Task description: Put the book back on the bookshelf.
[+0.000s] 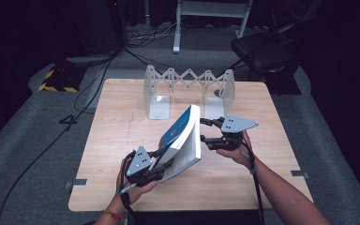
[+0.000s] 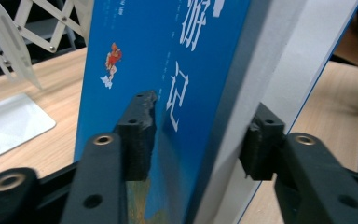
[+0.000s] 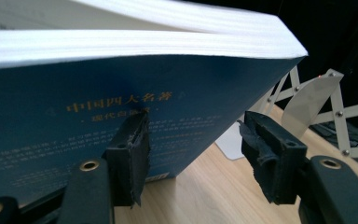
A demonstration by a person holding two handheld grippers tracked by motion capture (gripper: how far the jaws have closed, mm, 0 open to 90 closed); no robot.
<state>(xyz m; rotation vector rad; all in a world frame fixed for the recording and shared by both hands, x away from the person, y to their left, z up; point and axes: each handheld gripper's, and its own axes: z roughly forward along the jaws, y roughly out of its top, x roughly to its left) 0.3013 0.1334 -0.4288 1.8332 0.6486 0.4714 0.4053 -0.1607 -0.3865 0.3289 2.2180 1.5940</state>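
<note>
Left gripper (image 2: 196, 135) astride blue book (image 2: 168, 70)

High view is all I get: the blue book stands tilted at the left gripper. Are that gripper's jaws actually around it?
Observer: Yes. In the left gripper view, the left gripper straddles the book. One pad lies against the blue cover and the other is at the far side of the page block. I cannot tell whether they press.
Operator: And the right gripper, has it got hold of the book too?
Observer: No. In the right gripper view, the right gripper has its jaws open with nothing pinched. It faces the book's dark blue back cover, which carries a line of gold characters.
</note>
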